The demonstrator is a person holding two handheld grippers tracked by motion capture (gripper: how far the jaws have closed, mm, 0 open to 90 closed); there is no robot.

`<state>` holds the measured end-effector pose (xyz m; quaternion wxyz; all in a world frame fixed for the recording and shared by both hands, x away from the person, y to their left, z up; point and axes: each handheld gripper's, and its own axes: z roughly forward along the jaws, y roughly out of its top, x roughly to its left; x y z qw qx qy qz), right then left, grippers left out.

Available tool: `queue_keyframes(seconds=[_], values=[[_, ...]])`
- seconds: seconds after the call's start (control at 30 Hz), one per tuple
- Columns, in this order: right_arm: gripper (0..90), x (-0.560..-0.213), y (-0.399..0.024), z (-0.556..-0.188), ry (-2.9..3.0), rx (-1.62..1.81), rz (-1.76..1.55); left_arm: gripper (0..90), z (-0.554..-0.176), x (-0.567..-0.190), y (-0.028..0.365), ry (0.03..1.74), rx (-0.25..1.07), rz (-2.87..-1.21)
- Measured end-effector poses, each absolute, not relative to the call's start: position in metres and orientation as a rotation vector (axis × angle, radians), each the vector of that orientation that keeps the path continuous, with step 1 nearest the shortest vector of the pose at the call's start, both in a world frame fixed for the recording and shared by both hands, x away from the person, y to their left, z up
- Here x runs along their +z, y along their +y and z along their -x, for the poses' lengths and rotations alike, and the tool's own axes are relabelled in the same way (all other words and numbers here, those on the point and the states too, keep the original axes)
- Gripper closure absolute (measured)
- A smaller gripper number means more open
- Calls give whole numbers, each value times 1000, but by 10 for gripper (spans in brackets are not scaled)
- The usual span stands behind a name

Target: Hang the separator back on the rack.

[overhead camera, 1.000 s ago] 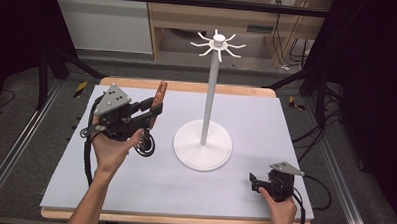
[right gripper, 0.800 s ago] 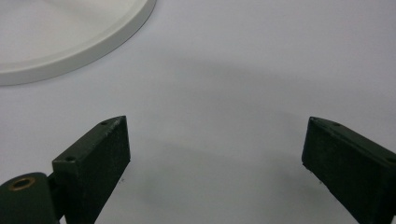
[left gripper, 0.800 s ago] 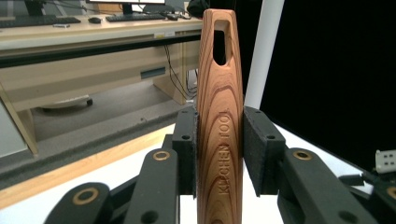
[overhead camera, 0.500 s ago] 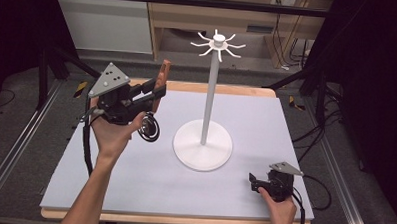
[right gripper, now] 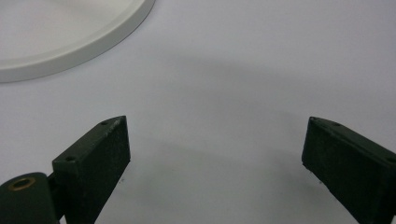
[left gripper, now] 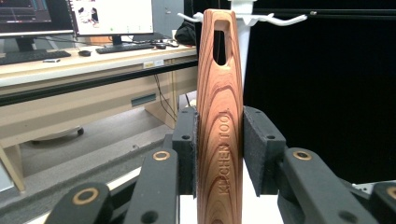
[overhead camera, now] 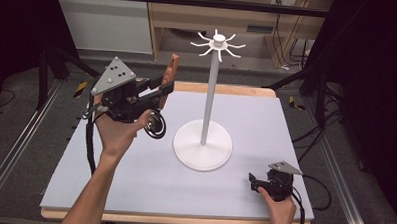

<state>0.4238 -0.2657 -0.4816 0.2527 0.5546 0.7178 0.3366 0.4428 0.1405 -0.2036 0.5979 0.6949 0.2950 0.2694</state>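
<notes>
The left tool (overhead camera: 162, 88) is clamped on a reddish-brown wooden kitchen utensil handle with a slotted hanging hole (left gripper: 219, 126), its two black pads pressing the flat sides of the wood about midway along its length. In the high view the handle (overhead camera: 172, 73) points up and away from the person, raised above the far left part of the white desk (overhead camera: 133, 190). A coiled black wire part (overhead camera: 156, 125) shows just below that tool; what it belongs to cannot be told. Right of the handle stands a tall white hanging stand with a round base and radiating hooks at its top (overhead camera: 210, 92), near but apart from it. The right tool (right gripper: 215, 154) rests low over the desk's near right corner, its jaws wide apart with nothing between them, the stand's base close by.
</notes>
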Motion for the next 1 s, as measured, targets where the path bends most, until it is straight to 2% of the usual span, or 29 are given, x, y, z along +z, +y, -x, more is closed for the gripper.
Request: queue_keyframes(seconds=[1.0], values=[[86, -482, -265, -424, 1956, 908, -1507, 676, -448, -186, 109, 632, 589, -1615]])
